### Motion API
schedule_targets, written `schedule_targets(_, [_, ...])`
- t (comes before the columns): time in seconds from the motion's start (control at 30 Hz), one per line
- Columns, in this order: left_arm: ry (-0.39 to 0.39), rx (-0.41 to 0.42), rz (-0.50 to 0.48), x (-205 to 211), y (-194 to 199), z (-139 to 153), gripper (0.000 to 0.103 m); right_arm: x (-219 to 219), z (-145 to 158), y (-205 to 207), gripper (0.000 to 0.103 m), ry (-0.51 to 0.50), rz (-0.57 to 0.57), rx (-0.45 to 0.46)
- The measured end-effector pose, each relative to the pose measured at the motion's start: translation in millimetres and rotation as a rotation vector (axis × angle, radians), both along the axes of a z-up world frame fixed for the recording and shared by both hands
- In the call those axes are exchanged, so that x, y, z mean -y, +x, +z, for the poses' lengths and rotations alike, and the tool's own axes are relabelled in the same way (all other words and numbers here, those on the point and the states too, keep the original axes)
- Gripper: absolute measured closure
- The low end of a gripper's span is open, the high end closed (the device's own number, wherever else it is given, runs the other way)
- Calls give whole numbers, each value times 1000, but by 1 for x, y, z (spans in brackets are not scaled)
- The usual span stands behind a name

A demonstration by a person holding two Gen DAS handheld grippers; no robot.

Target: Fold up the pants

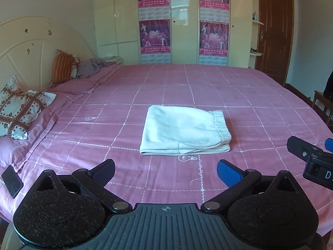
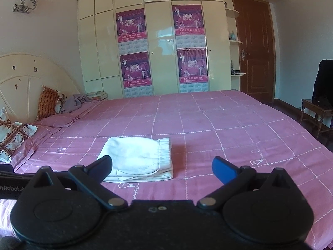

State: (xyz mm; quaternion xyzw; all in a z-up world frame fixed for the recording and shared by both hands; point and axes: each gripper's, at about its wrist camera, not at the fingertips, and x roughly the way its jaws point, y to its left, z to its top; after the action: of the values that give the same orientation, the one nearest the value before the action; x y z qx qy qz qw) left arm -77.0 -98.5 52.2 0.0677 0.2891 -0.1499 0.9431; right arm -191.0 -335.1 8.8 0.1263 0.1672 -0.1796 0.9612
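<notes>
bed (image 1: 208, 87), pink grid sheet | folded pants (image 1: 183, 129) | pillows (image 1: 18, 108) | phone (image 1: 12, 180)

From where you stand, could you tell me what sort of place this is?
A home bedroom, most likely: a wide bed under a pink sheet, with a headboard and pillows, stands before a tall wardrobe. The folded pants lie on the bed.

Right gripper's finger (image 2: 103, 167) hides the pants' (image 2: 141, 158) near corner

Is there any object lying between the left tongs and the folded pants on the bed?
Nothing visible. Only bare pink bedsheet lies between the open left tongs and the folded pants. The phone lies far to the left.
</notes>
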Motion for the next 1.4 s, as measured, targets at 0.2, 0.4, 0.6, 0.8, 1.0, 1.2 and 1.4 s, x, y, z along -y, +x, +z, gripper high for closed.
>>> schedule_targets(0.2, [-11,14,18,-3,1,2,0,0,0,0,0,-6,-2,-1])
schedule_targets(0.4, [-19,23,32,-3,4,4,0,2,2,-2,0,-5,-7,18])
schedule_targets(0.6, [-21,26,34,-3,6,5,0,6,4,-4,0,3,-14,31])
schedule_targets(0.8, [-23,25,37,-3,8,5,0,7,4,-3,0,3,-15,29])
schedule_targets(1.0, [-22,28,42,-1,10,5,0,7,4,-3,0,6,-14,32])
schedule_targets(1.2, [-21,26,43,1,11,5,0,6,4,-3,0,7,-17,30])
schedule_targets(1.4, [-23,22,42,2,15,4,0,5,3,-2,0,13,-25,25])
